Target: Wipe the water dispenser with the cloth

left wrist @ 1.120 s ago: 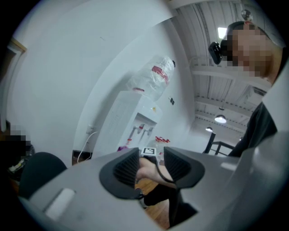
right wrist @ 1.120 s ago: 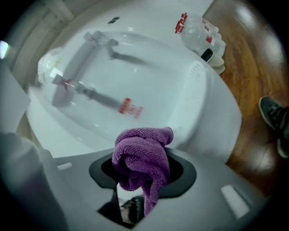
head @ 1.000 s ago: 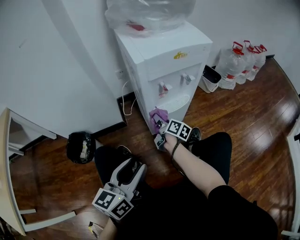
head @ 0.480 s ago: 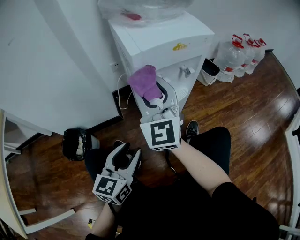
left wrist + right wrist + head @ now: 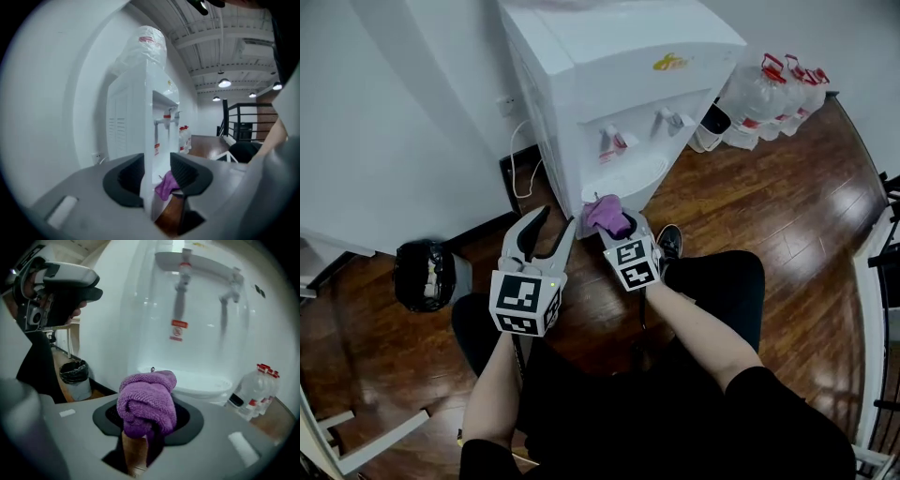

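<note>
The right gripper's (image 5: 148, 422) jaws are closed on a purple cloth (image 5: 146, 399), which is bunched into a thick roll between them and bulges out over their tips. Straight ahead of these jaws, and slightly above them, the white drip tray (image 5: 199, 380) of the water dispenser (image 5: 206, 333) is seen. The cloth is held just in front of the tray; whether it touches the dispenser's front cannot be told, though a small gap appears to be left. Higher above the jaws, two taps are mounted under the dispenser's overhang: one with a red top (image 5: 181, 284) to the left and a pale one (image 5: 226, 296) to the right. Off to the right of the jaws, clear water bottles (image 5: 257, 383) with red caps are stood on the wooden floor (image 5: 769, 225). Off to the left, a black-lined bin (image 5: 75, 375) is set by the white wall (image 5: 403, 122).

The left gripper's (image 5: 157, 174) jaws are parted only narrowly, and nothing is gripped between them. Through the gap, the front corner of the dispenser is seen beyond the tips, and the purple cloth is glimpsed just past the right-hand jaw. In the head view, this gripper is held beside the right one, both pointed towards the lower front of the dispenser.
</note>
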A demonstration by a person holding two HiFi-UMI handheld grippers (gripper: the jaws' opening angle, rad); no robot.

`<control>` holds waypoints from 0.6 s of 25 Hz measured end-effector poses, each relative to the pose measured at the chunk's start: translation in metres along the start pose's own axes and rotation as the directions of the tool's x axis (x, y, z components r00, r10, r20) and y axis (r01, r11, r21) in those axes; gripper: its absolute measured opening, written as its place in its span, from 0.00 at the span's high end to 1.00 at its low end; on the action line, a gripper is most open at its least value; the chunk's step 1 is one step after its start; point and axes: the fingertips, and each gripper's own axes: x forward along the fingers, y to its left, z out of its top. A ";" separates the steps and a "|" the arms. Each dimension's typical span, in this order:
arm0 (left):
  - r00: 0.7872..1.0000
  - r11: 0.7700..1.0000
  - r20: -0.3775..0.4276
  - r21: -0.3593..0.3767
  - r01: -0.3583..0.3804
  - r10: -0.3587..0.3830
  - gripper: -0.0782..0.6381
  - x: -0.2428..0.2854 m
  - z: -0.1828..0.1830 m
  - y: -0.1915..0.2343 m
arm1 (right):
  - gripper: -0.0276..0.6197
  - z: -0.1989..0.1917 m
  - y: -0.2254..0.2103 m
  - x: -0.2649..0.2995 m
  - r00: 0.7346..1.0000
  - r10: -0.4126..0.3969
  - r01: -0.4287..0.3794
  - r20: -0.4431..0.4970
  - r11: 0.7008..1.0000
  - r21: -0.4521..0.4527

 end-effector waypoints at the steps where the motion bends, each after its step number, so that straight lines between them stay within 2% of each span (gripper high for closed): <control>1: 1.000 1.000 0.009 -0.001 0.009 -0.009 0.62 0.007 0.002 -0.002 | 0.68 -0.008 -0.022 -0.002 0.999 -0.037 0.037 -0.005 0.999 0.031; 5: 1.000 0.999 0.015 -0.045 0.021 -0.020 0.62 0.027 -0.009 -0.009 | 0.68 -0.026 -0.134 -0.017 0.980 -0.193 0.198 -0.050 0.973 0.122; 7: 1.000 0.998 -0.009 -0.053 0.019 -0.019 0.63 0.031 -0.020 -0.014 | 0.67 -0.032 -0.182 -0.022 0.967 -0.230 0.245 -0.111 0.960 0.140; 9: 0.999 0.999 -0.012 -0.043 0.029 -0.030 0.63 0.031 -0.021 -0.022 | 0.67 -0.039 -0.209 -0.022 0.957 -0.233 0.259 -0.175 0.956 0.138; 12: 0.999 0.999 -0.015 -0.027 0.031 -0.031 0.63 0.027 -0.027 -0.032 | 0.67 -0.031 -0.198 -0.021 0.961 -0.187 0.209 -0.204 0.974 0.088; 15: 0.999 1.000 -0.039 0.009 0.018 -0.017 0.63 0.016 -0.044 -0.032 | 0.67 0.011 -0.120 -0.020 0.993 -0.035 0.038 -0.115 0.999 0.029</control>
